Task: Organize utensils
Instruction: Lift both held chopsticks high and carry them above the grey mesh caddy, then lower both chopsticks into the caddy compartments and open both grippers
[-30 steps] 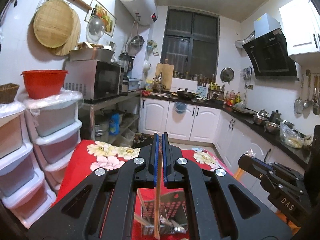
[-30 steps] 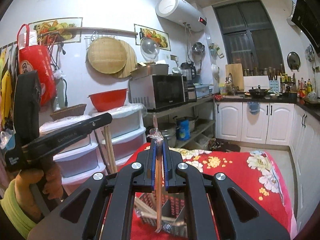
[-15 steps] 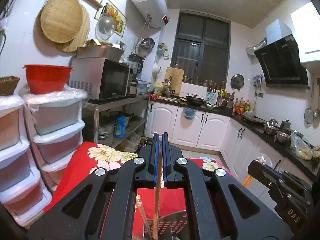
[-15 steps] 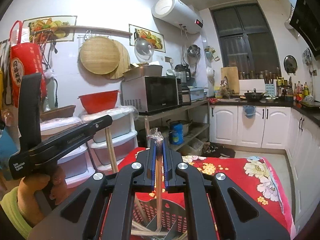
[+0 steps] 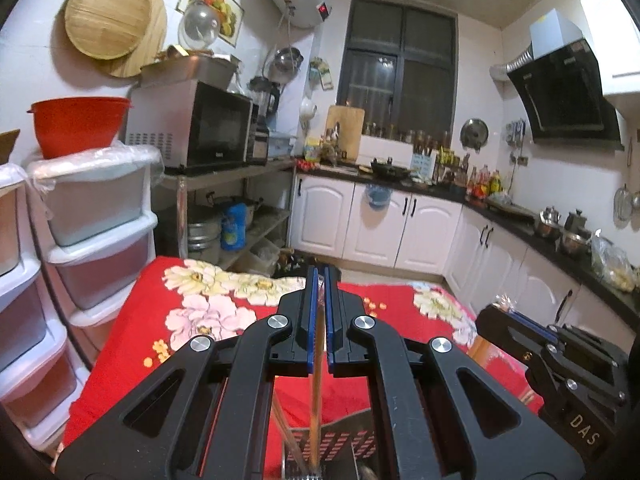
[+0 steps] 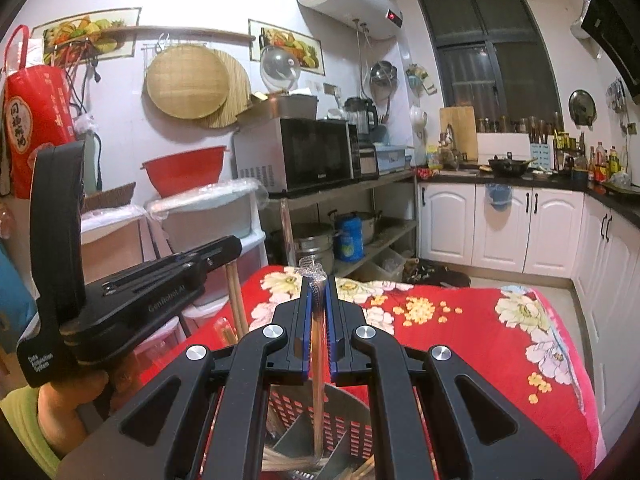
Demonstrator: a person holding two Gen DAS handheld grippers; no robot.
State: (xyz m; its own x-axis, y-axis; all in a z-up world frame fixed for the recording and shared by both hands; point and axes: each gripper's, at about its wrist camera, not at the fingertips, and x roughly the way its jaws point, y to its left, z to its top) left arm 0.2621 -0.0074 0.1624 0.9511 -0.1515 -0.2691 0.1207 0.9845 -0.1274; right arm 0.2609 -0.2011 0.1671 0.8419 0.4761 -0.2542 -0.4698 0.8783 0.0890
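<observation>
Your left fingers (image 5: 319,276) are clenched on a chopstick (image 5: 316,384) that hangs straight down between the blue pads, its lower end reaching into the holder (image 5: 340,438) at the bottom edge of the left wrist view. Your right fingers (image 6: 319,284) are likewise clamped on a chopstick (image 6: 318,400), which still wears a crinkled clear wrapper (image 6: 312,266) above the pads; its tip sits inside one compartment of the perforated metal holder (image 6: 352,420), where more chopsticks lie across the bottom. From the right wrist view, your left gripper (image 6: 132,292) shows at the left, gripped by a hand (image 6: 70,400) in a yellow-green sleeve, with two pale sticks dropping below its tips. From the left wrist view, the right gripper (image 5: 560,364) sits low at the right. The holder rests on a counter (image 6: 460,344) covered by a red cloth with flowers. Beyond stand stacked plastic drawers (image 5: 96,216) bearing a red bowl (image 5: 76,124), a microwave (image 5: 192,124) on a metal rack, and white cabinets (image 5: 400,228).
</observation>
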